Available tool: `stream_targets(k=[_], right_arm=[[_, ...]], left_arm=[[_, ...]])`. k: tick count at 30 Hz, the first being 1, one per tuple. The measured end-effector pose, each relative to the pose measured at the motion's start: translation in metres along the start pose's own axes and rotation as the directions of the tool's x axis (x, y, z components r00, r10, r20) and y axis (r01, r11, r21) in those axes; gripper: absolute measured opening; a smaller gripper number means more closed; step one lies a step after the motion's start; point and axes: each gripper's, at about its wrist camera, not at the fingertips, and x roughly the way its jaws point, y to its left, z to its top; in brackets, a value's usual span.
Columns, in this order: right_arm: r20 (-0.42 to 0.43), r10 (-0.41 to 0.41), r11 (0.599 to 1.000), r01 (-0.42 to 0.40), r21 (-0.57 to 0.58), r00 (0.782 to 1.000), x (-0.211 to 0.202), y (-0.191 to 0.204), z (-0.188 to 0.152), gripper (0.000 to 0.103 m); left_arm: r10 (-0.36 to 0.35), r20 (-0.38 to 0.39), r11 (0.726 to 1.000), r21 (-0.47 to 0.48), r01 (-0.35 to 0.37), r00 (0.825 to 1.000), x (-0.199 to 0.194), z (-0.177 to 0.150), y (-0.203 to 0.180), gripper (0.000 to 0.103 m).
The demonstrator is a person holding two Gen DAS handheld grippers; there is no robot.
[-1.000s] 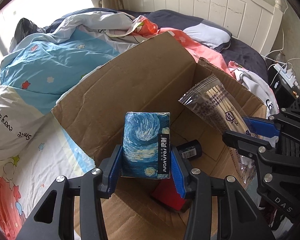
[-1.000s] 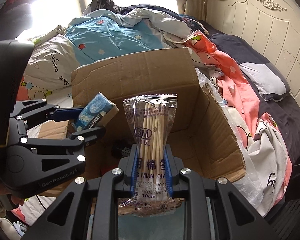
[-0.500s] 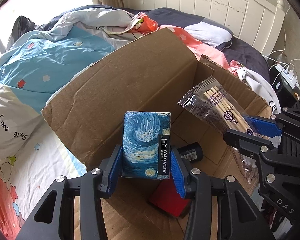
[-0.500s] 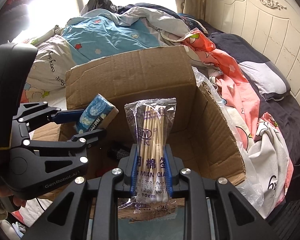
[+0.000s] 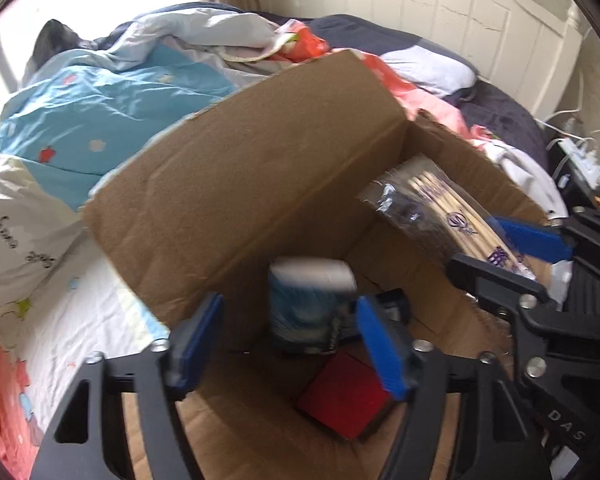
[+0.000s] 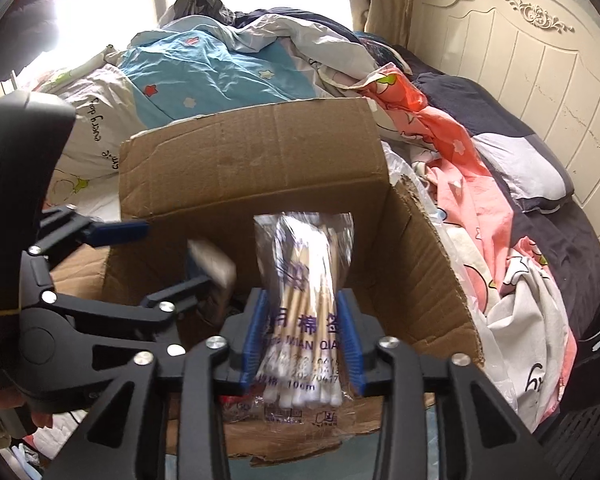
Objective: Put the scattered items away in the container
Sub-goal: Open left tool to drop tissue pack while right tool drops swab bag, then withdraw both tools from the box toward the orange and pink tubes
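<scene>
Since a second ago: your left gripper (image 5: 290, 344) is letting go of the blue tissue pack (image 5: 310, 308), which was clamped between its pads and is now blurring as it drops clear of them; your right gripper (image 6: 300, 340) is loosening on the cotton swab bag (image 6: 304, 308) it was pinching.
Left claw: its jaws are opening, standing well apart, and touching nothing; the tissue pack is between them but free.
Right claw: its jaws are opening; the swab bag is sitting between the pads, apparently no longer pressed, its blurred top suggesting it is slipping.
Landmark: you are working over the cardboard box (image 5: 240, 184), which is resting on the bed's quilt (image 5: 100, 104).
Tissue pack: it is falling inside the box, just above the floor.
Swab bag: it is hanging above the box's open top, near the right wall.
Already in the box: a red box (image 5: 346, 392) and a dark small item (image 5: 396, 308) are lying on the floor.
Progress: you are delivering two more items, judging the task well advanced.
Left to do: no stray items are showing beside the box; whether any are remaining, you cannot tell.
</scene>
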Motion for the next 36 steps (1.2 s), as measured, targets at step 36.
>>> stream_targets(k=[36], right_arm=[[-0.024,-0.027,0.998,0.025,-0.054,0.999,-0.025,0.059,-0.002,0.055]], left_arm=[[0.045,-0.024,0.993,-0.110,-0.047,0.999,-0.045,-0.049,0.068,0.098]])
